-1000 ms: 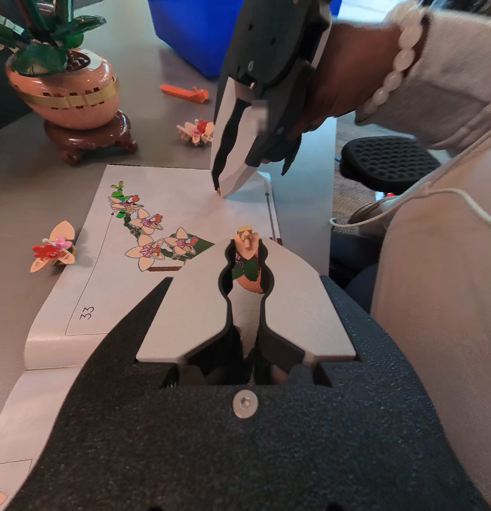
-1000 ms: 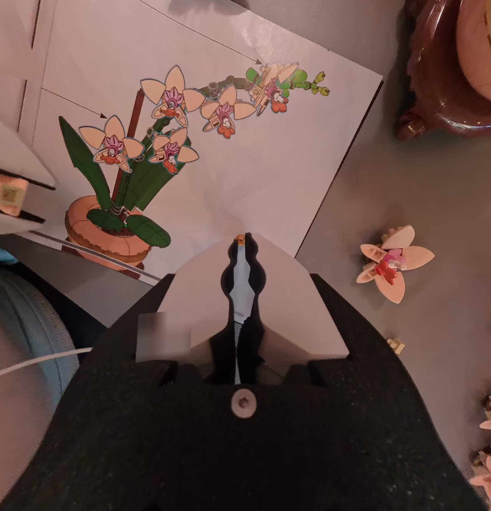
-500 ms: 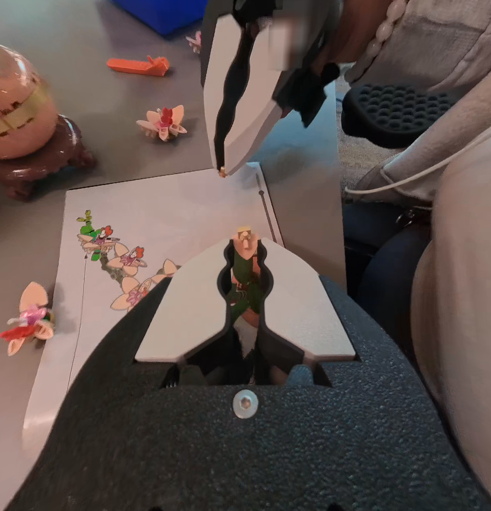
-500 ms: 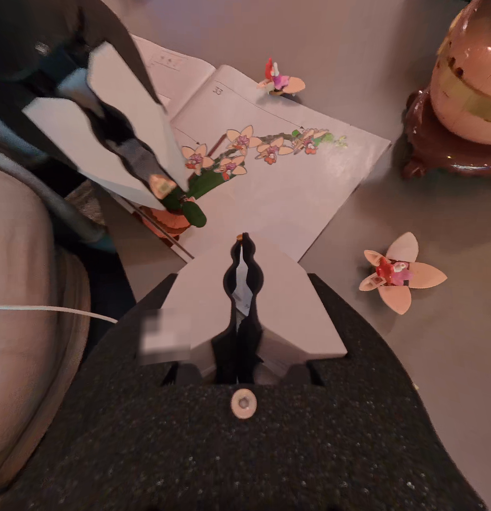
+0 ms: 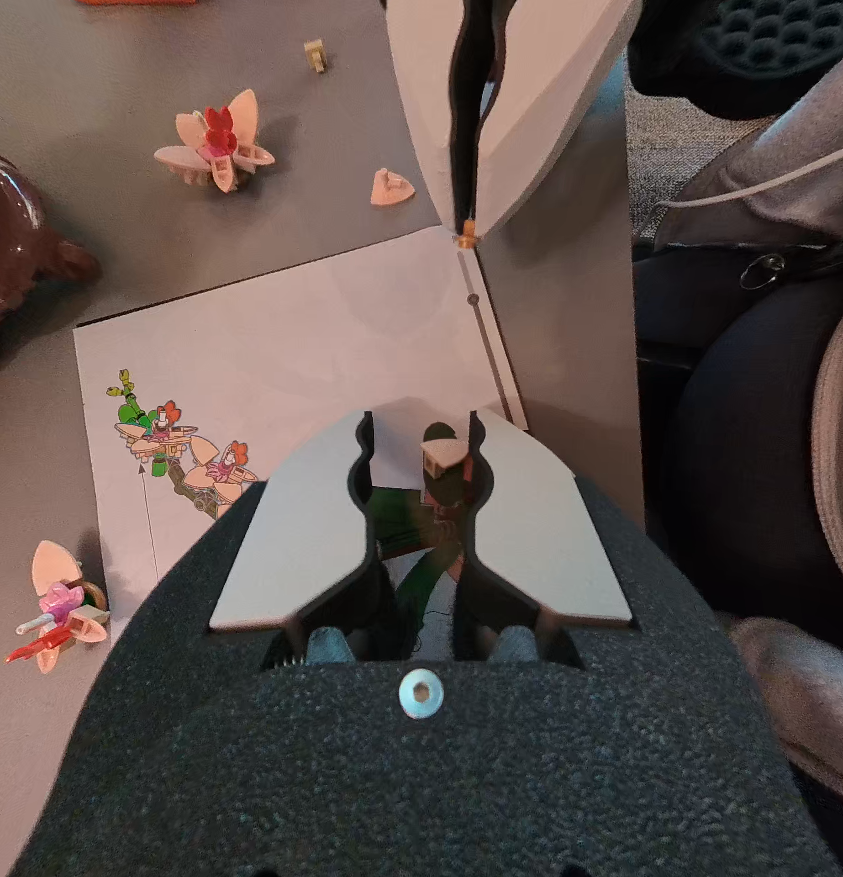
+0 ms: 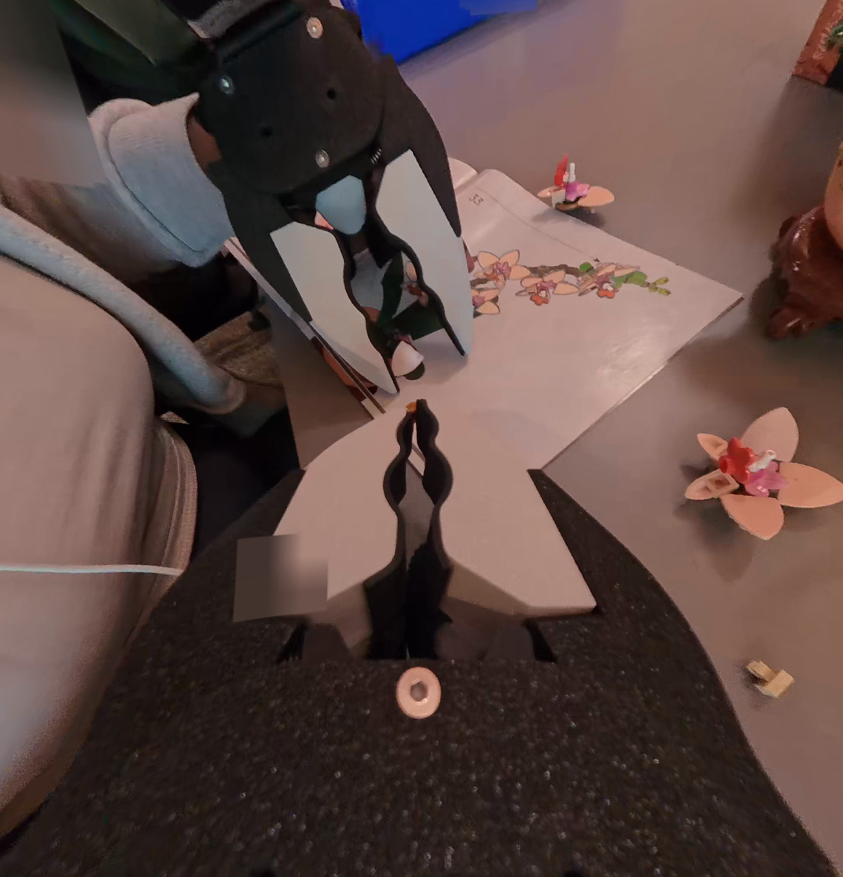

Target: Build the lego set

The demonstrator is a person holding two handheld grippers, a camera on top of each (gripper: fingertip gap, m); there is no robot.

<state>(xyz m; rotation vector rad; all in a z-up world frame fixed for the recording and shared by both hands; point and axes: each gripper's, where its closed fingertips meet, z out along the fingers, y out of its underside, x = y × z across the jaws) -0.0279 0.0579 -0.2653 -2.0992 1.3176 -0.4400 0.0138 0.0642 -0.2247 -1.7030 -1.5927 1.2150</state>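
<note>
Left hand-held gripper: grey fingers on a black textured body, spread apart. A small cream petal-shaped brick piece sits against the inner face of one finger near the tip; whether it is gripped cannot be told. Position: above the white instruction booklet.

Right hand-held gripper: grey fingers pressed together, pinching a tiny orange-tan round stud at the very tips. Position: over the near corner of the booklet, fingertips facing those of the left gripper.

Instruction booklet: open, flat on the grey bench, showing a printed drawing of an orchid stem with cream blossoms.

Loose brick parts on the bench:
- Cream-petalled brick flower with red and pink centre, beside the booklet on the right gripper's side.
- Second cream flower with pink centre and red translucent spike, at the booklet's opposite edge.
- Single cream petal piece, just off the booklet's far corner.
- Small tan clip brick, apart from the flowers.

Brick-built pot on a glossy dark brown stand: at the bench edge of the right wrist view, only partly in frame.

Blue bin: far end of the bench.
</note>
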